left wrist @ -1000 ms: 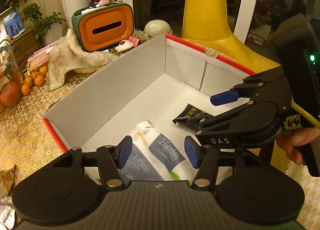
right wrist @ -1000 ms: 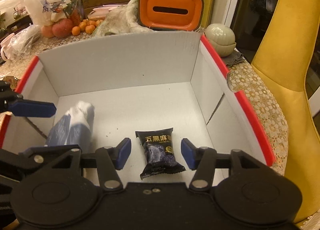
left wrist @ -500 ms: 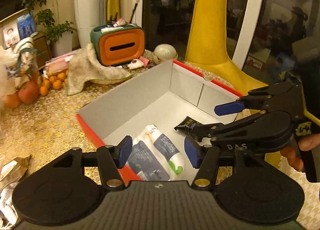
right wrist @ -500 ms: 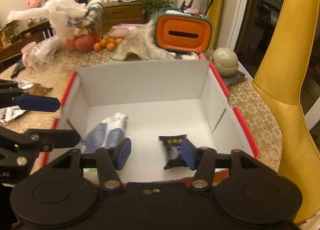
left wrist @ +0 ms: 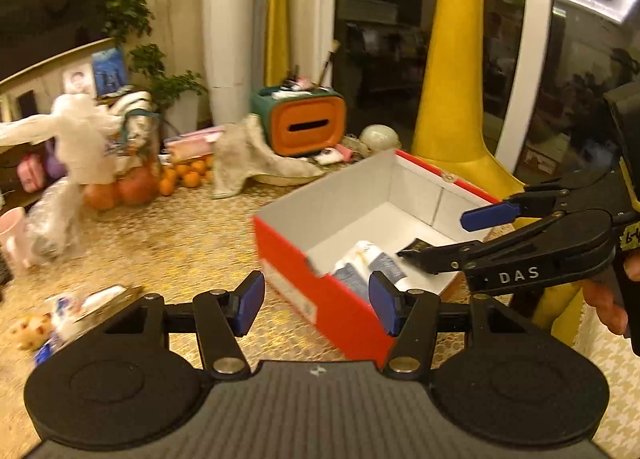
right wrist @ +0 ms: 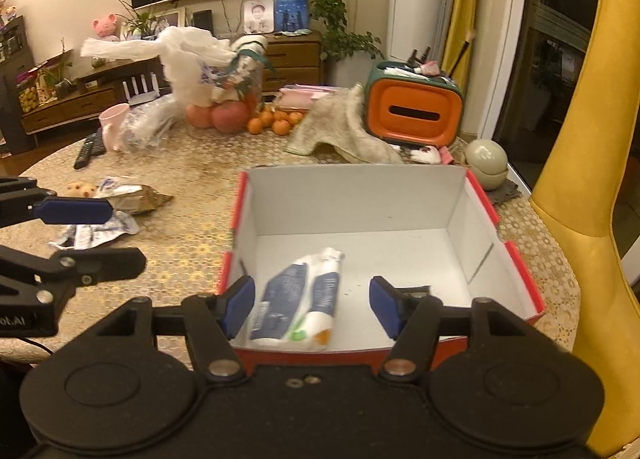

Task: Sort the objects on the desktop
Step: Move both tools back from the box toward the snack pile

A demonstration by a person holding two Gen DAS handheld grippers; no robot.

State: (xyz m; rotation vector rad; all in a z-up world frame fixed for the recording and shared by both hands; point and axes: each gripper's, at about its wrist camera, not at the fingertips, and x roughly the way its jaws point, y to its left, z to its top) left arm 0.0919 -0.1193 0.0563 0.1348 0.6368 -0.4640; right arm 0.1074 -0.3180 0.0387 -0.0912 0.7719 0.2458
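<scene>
A red box point(right wrist: 352, 195) with a white inside stands on the patterned table. In it lie a blue-and-white tissue pack point(right wrist: 300, 299) and a black snack packet point(right wrist: 416, 291), the packet mostly hidden behind a finger. My right gripper point(right wrist: 312, 307) hovers over the box's near wall, its jaws opening, nothing pressed between them. My left gripper point(left wrist: 316, 305) hangs open and empty above the box's point(left wrist: 320, 299) left corner. Each gripper shows in the other's view: the right gripper point(left wrist: 444, 235) over the box, the left gripper point(right wrist: 100, 235) over the table. Loose wrappers point(right wrist: 104, 227) lie left of the box.
Behind the box stand an orange tissue holder point(right wrist: 414, 111), a crumpled cloth point(right wrist: 344, 131) and a round pale container point(right wrist: 486, 157). Fruit and plastic bags point(right wrist: 224, 115), a pink cup point(right wrist: 112, 127) and a remote point(right wrist: 86, 151) fill the far left. A yellow chair point(right wrist: 580, 139) borders the right.
Both grippers have drawn back and risen out of the box, so more of the table shows. The right jaws stand wider than before. The tissue pack and snack packet stay in the box.
</scene>
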